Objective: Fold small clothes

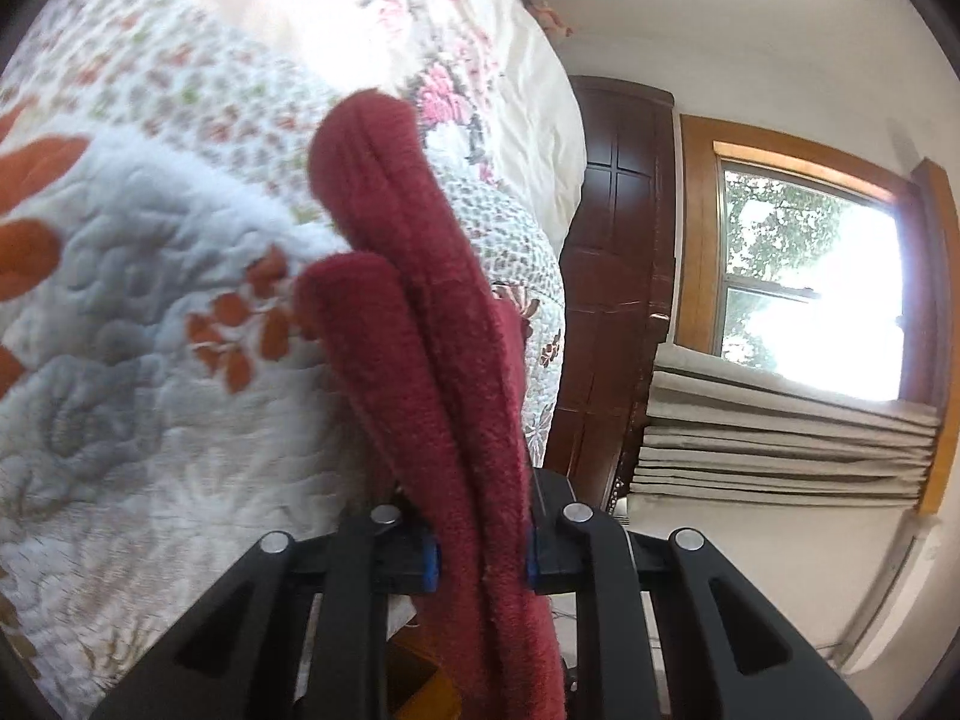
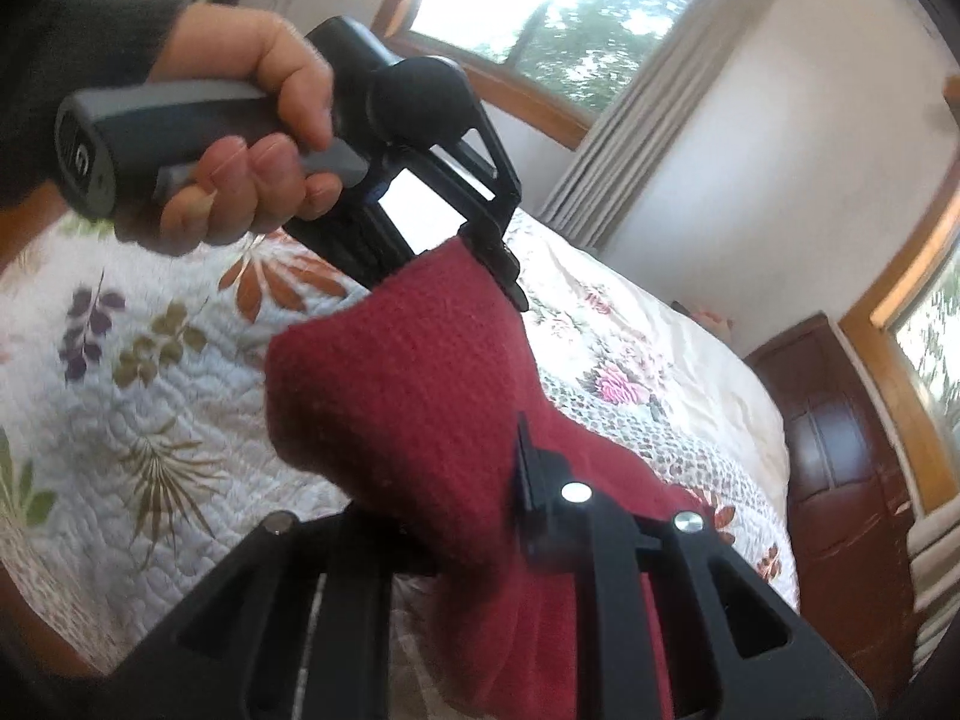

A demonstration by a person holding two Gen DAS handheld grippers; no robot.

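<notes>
Floral quilt (image 2: 150, 396) on bed, window (image 1: 804, 276), dark wood door (image 1: 612, 276).

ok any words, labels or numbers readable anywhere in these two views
None can be read.
Butt end of the left gripper's handle: a faint round mark, too blurred to read as a letter or logo.
Dark red knit garment, floral quilt, wardrobe: no text or tag shows.

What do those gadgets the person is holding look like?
Each gripper is matte black plastic with angular arms, triangular cutouts, silver pivot bolts and blue finger pads. The left gripper has a grey pistol-style handle. The left hand shows a dark sleeve.
</notes>
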